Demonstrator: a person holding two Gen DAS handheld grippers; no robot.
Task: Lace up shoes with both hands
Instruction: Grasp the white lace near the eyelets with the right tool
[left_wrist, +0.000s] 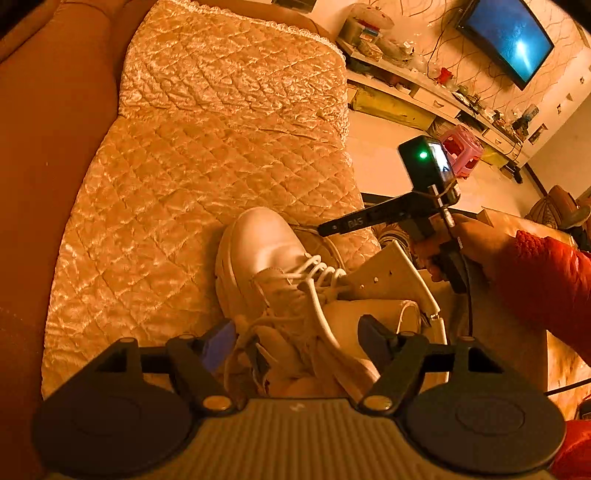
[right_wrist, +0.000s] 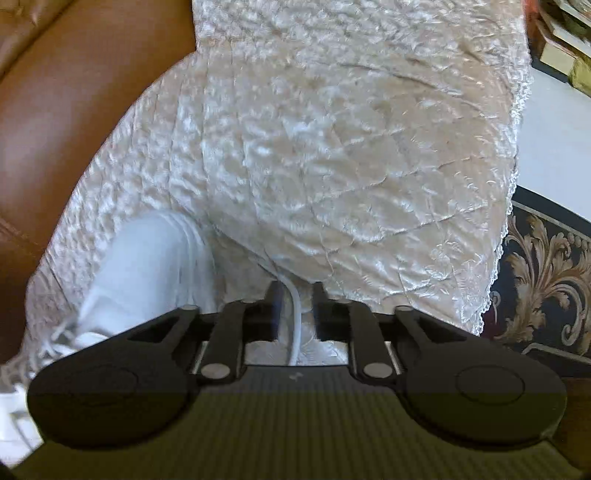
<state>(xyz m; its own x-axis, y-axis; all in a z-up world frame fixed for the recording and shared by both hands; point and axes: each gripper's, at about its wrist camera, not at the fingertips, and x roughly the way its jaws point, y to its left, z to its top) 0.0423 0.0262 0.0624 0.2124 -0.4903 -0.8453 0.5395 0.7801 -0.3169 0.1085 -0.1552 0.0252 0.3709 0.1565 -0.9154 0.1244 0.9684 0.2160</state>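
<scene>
Left gripper: jaws wide, straddling white shoe, gripping nothing. Right gripper: jaws narrowly apart, lace between, pads not visibly pressing. Shoe lying on quilted cover, left of right gripper. Risk: lace slipping free, grip too loose.

Left wrist view: the camera sits just behind the left gripper and looks steeply down along its fingers, close above the white shoe on the quilted cover; the room's far wall shows at upper right. Right wrist view: mounted likewise behind the right gripper, it faces down, near the cover. Both views share the shoe, the cover and the brown sofa.
</scene>
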